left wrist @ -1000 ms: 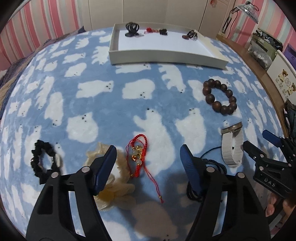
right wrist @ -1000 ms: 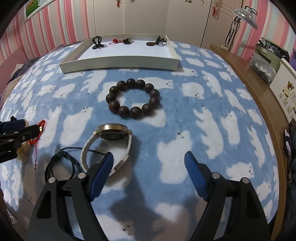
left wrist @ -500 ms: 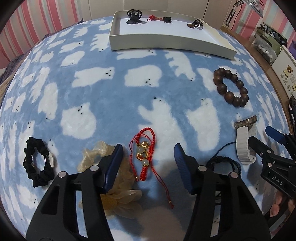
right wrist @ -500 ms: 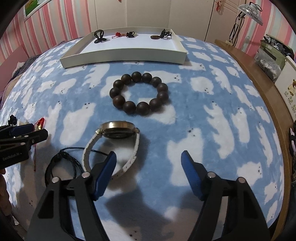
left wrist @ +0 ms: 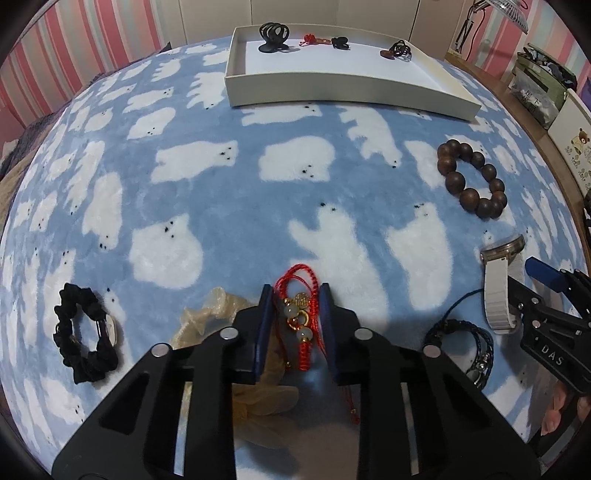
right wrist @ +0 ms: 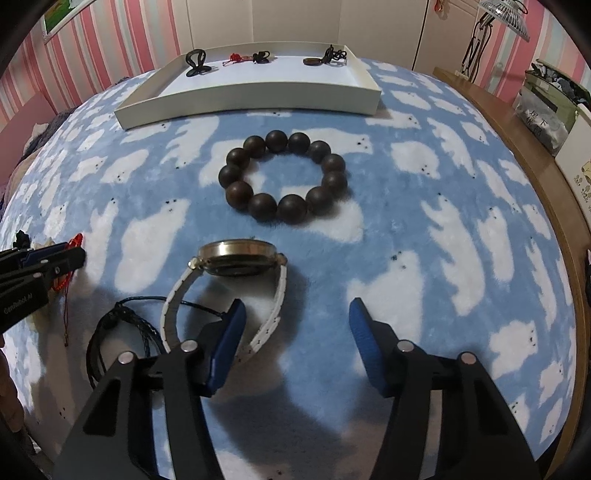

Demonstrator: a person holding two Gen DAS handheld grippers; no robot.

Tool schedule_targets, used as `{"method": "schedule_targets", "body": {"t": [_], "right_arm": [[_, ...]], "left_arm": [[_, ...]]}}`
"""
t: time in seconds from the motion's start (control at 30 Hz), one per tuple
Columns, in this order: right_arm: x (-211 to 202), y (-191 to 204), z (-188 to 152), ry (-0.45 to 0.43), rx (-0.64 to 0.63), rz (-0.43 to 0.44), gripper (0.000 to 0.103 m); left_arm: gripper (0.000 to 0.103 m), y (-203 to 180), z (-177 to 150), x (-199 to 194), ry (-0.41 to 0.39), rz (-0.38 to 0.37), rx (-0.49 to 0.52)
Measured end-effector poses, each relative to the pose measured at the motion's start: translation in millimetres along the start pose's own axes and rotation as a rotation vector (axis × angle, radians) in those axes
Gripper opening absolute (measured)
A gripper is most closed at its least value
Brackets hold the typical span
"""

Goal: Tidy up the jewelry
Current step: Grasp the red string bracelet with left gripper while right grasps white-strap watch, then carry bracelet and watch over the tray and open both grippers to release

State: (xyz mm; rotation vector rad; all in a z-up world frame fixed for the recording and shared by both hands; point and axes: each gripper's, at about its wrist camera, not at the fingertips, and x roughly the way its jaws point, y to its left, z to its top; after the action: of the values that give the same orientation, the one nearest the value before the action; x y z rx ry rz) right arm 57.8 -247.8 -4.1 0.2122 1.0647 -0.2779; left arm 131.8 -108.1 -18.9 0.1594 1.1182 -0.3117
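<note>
L gripper point(left wrist: 297, 317) clamps the limp, light red cord bracelet w/ gold beads point(left wrist: 300, 318) mid-loop, well short of the white tray point(left wrist: 347, 92); R gripper point(right wrist: 293, 341) gapes empty.

a fleecy blue blanket with white polar bears point(right wrist: 461, 206) covers the whole foreground. pink-and-white striped walls point(left wrist: 85, 40) rise at 10 and 2 o'clock, cream cupboard doors point(right wrist: 295, 22) at 12. a brown wooden side surface point(right wrist: 532, 147) runs along 3 o'clock, a white wire-shaded lamp point(right wrist: 506, 14) at 1.
</note>
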Motion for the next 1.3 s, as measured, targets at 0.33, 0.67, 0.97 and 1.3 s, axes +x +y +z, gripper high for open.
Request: {"method": "schedule_targets", "body": {"t": [0.33, 0.67, 0.97, 1.3], "right_arm": [[2, 8, 4, 0.005, 0.004, 0.039, 0.021], [-7, 1, 11, -0.056, 0.054, 0.068, 0.006], [-17, 5, 19, -0.116, 0.017, 0.069, 0.005], [-38, 4, 72, -0.229, -0.002, 0.071, 0.005]], "left_arm": [[0.008, 6, 3, 0, -0.008, -0.037, -0.019], [0.006, 5, 3, -11, -0.033, -0.051, -0.028], [0.006, 3, 11, -25, -0.052, -0.065, -0.028], [0.006, 9, 55, -49, -0.105, -0.075, -0.032]]}}
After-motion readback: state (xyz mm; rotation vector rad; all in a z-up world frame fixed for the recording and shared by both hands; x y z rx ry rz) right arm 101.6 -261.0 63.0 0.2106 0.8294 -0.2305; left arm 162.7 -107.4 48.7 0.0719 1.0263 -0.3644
